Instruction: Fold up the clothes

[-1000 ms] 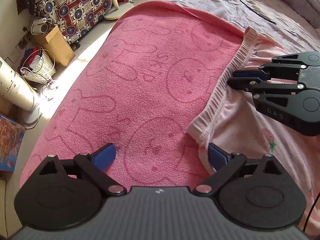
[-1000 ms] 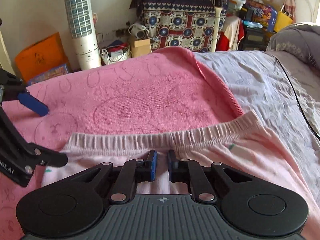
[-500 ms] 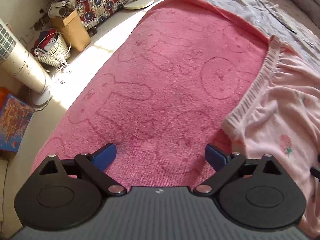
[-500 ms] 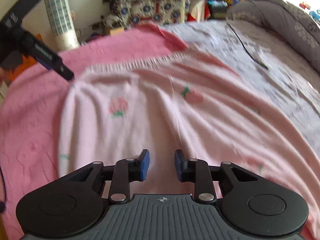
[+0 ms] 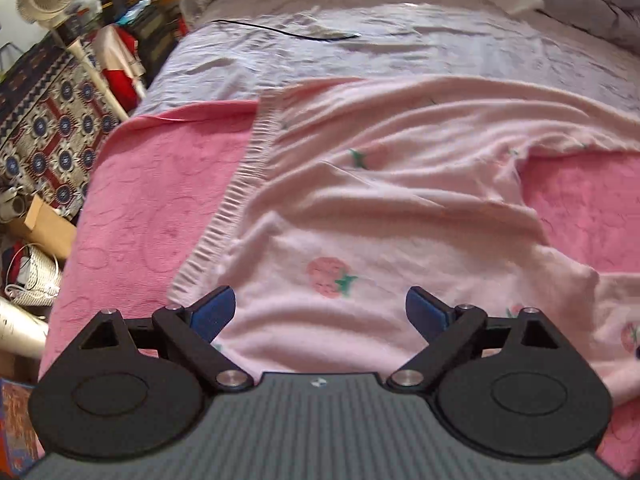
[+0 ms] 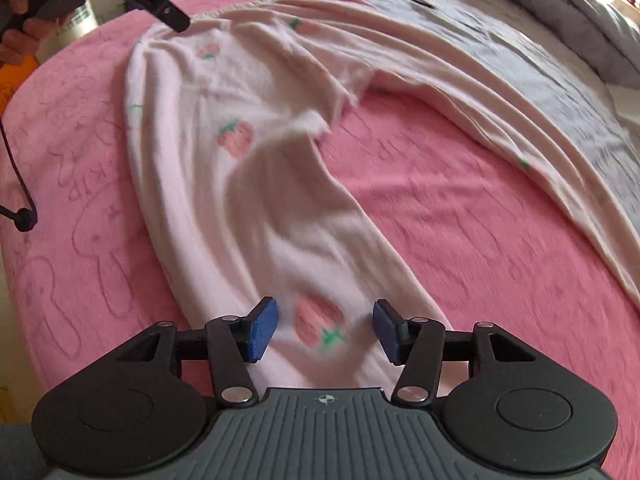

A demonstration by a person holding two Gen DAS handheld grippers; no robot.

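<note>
Two grippers hang over pale pink pyjama trousers (image 5: 384,216) spread on a pink towel (image 5: 160,200) across the bed (image 5: 360,52), and neither grips anything. From the left wrist, the left gripper (image 5: 320,312) sits with jaws released and spread wide over the hip area near the ribbed waistband (image 5: 240,184); the cloth there is rumpled, so a pinch could catch one layer only and drag the top ply off the under one. From the right wrist, the right gripper (image 6: 325,330) has its jaws released either side of a strawberry print on the nearer leg (image 6: 280,220); the far leg (image 6: 500,120) splays well apart, trailing toward the grey sheet, so folding now would likely leave the legs misaligned or pull the towel askew.
</note>
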